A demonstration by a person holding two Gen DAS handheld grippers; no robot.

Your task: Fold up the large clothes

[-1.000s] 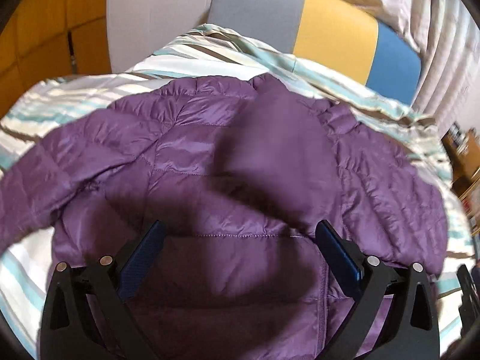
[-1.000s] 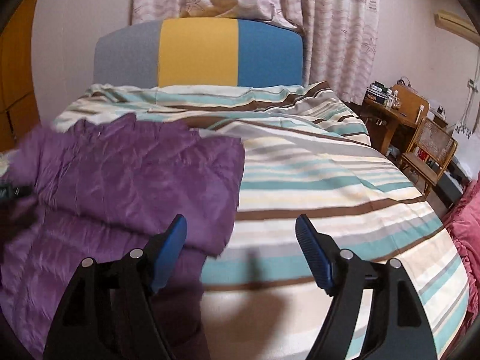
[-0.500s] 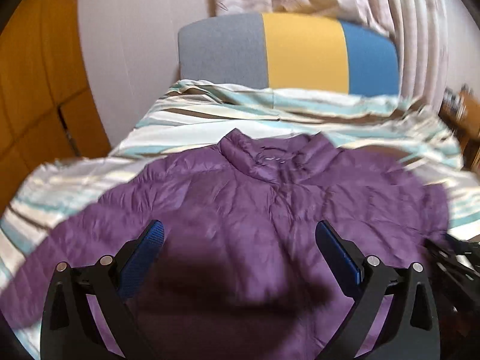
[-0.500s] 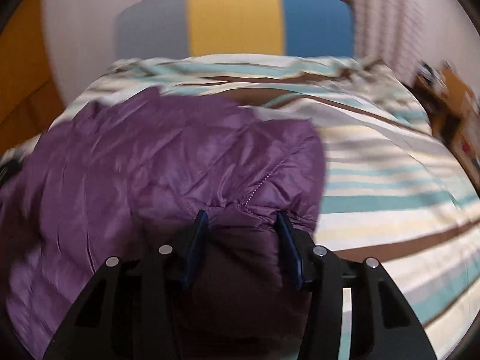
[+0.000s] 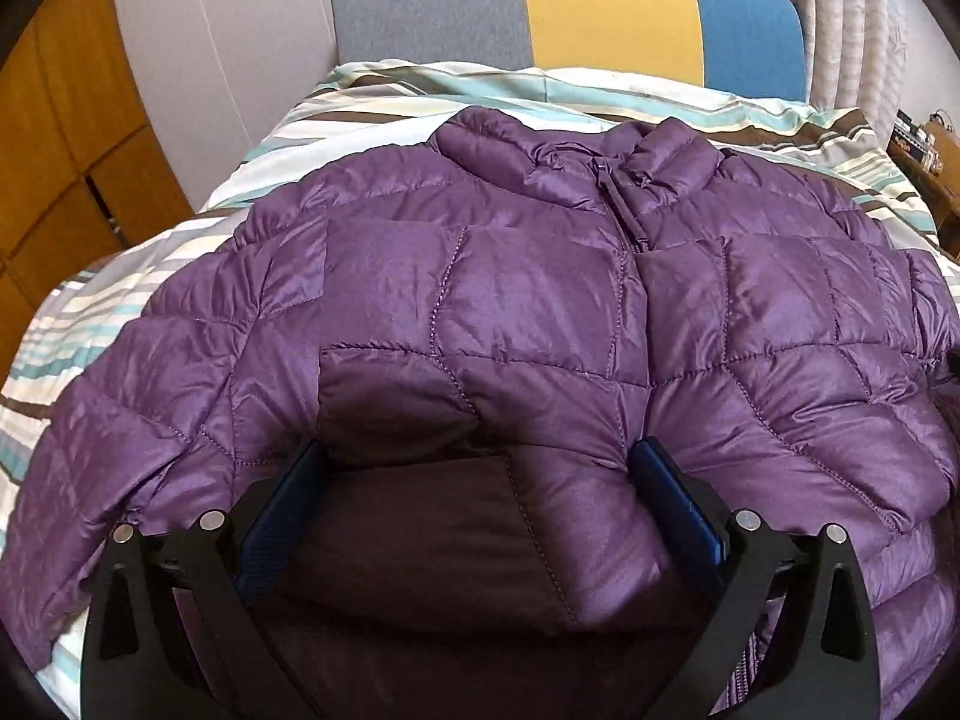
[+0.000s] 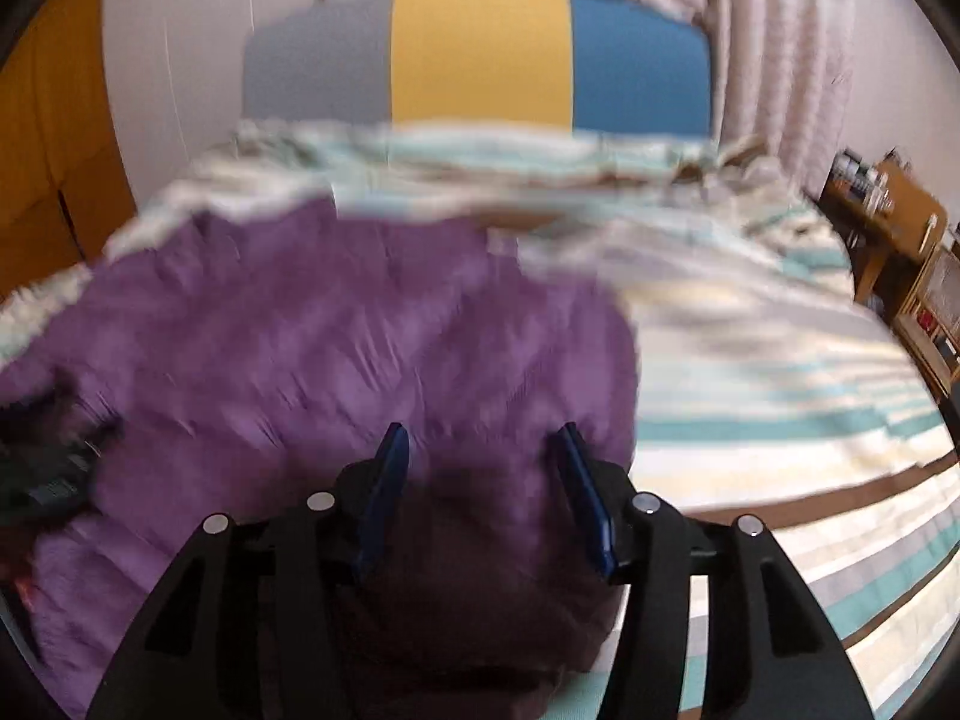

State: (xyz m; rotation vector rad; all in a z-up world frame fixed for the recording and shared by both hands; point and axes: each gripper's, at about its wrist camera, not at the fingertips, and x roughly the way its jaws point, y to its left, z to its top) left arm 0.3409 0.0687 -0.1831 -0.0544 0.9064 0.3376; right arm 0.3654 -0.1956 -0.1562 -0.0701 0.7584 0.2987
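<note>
A purple jacket (image 5: 540, 300) of quilted, slightly glossy synthetic cloth is being shown puffed between stitched seams. Matt striped cotton-like cloth is being seen on the bedcover (image 5: 372, 102) at 12 o'clock of it. The headboard (image 5: 432, 0) is being shown in matt woven fabric, and the left gripper (image 5: 480, 480) in matt black plastic with silvery metal pins.

Left tool (image 5: 480, 468) jaws wide, pitched down; right tool (image 6: 480, 450) jaws opening, narrower.

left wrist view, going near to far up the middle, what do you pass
left gripper → purple quilted puffer jacket → striped teal, cream and brown bedcover → grey, yellow and blue padded headboard
</note>
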